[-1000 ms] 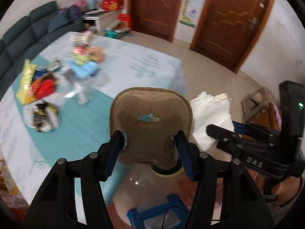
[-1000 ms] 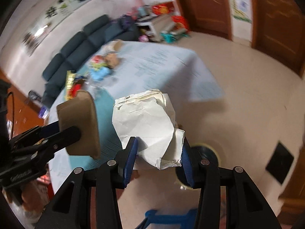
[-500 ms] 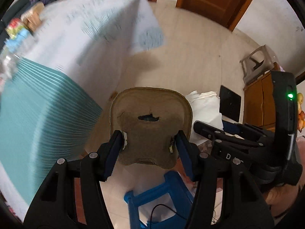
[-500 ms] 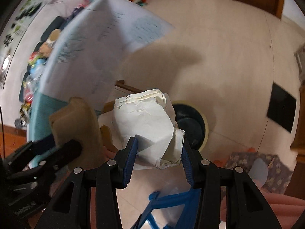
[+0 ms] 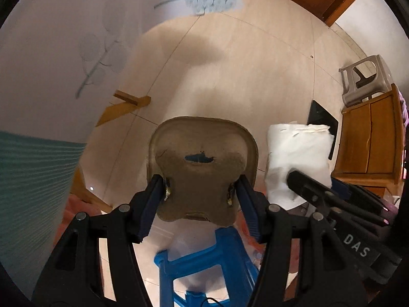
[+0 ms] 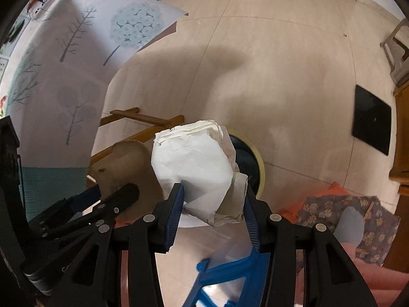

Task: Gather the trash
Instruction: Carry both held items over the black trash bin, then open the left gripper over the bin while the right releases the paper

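While a brown tray (image 5: 202,168) and crumpled paper (image 6: 194,168) are gripped by the left claw (image 5: 202,192) and right claw (image 6: 213,199), release over the bin (image 6: 249,165) is required.

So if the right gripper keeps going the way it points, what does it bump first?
Probably the bin on the floor: the right gripper, clamped on white paper, aims about at its rim. Depth is hard to judge.

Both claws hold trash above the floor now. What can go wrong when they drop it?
The bin is mostly hidden behind the paper in the right claw, so the drop may miss. The brown tray in the left claw hangs over the blue stool, not the bin, and could land there.
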